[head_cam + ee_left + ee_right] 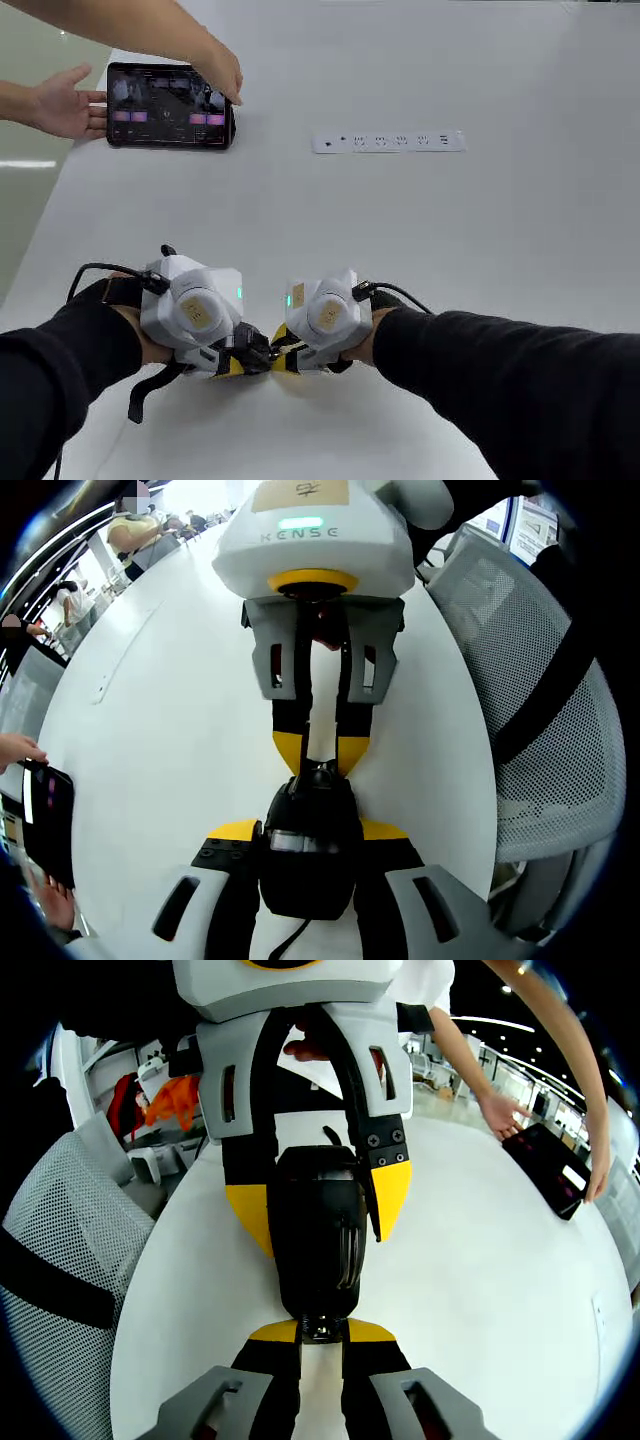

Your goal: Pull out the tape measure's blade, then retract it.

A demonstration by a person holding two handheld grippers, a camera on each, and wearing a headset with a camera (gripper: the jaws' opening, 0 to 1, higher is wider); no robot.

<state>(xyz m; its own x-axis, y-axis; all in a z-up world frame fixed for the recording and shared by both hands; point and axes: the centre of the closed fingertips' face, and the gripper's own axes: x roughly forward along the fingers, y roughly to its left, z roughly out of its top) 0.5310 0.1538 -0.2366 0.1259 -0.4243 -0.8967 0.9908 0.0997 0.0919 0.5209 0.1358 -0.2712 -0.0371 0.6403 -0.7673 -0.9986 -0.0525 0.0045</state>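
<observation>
My left claw [310, 830] clamps the tape measure case [312, 872]; my right claw [322, 1335], facing it head-on, pinches the blade tip [318, 772], so I'd pull straight back rightward.

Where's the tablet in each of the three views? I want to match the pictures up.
Head view: the tablet lies at the upper left.
Left gripper view: it sits at the left edge, below the middle.
Right gripper view: it sits near the right edge, above the middle.
Shared landmark: the black tape measure, low centre in the head view and mid-picture in the left and right gripper views.
</observation>
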